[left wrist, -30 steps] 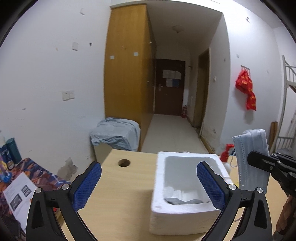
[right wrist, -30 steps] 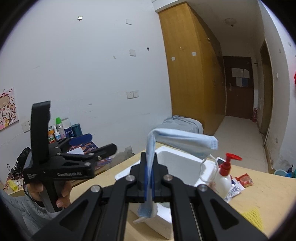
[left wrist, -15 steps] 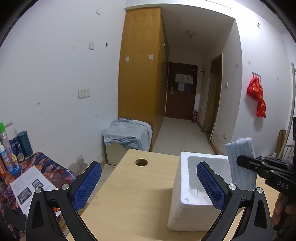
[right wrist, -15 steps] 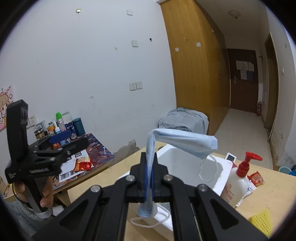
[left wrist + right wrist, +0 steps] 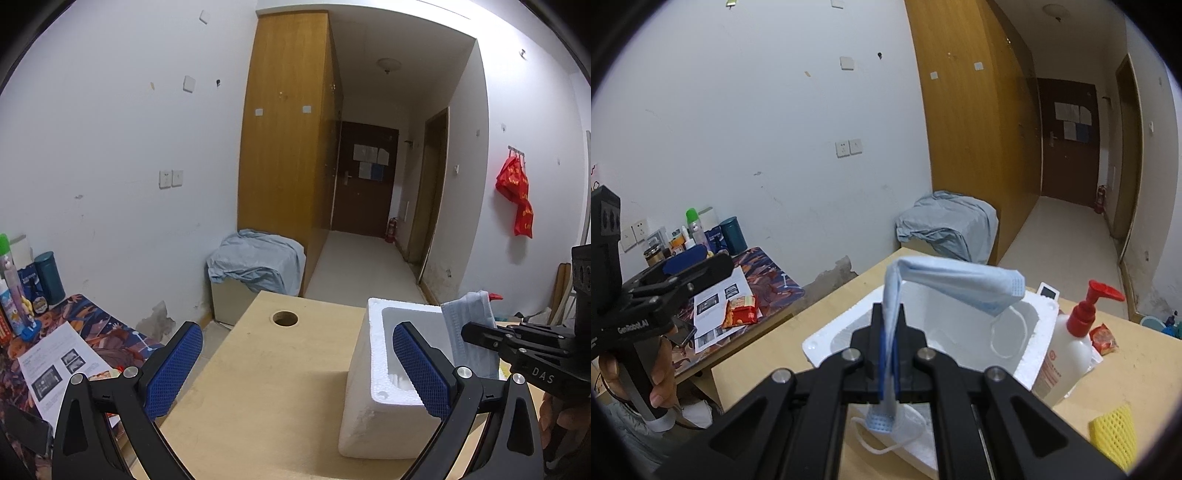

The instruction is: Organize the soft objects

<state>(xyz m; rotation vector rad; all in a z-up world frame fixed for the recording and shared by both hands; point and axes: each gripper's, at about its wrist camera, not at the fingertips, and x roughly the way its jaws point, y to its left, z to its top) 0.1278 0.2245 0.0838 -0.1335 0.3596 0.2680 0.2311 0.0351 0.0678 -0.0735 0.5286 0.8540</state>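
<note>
My right gripper (image 5: 889, 314) is shut on a light blue face mask (image 5: 956, 280), which folds over forward and hangs above the white foam box (image 5: 1043, 314). A white mask (image 5: 908, 430) lies in the box under the gripper. In the left wrist view the right gripper (image 5: 471, 330) holds the mask (image 5: 469, 332) over the box (image 5: 373, 384) at the right. My left gripper (image 5: 295, 365) is open and empty, above the wooden table (image 5: 266, 387), left of the box. It shows at the left of the right wrist view (image 5: 701, 266).
A pump bottle (image 5: 1067, 347) with a red top stands right of the box, with a red snack packet (image 5: 1102, 338) and a yellow foam net (image 5: 1113, 435) nearby. The table has a round hole (image 5: 285, 318). A low side table (image 5: 753, 291) with bottles and papers is at the left.
My left gripper has pulled back to the left and away from the box. My right gripper has carried the mask further over the box opening.
</note>
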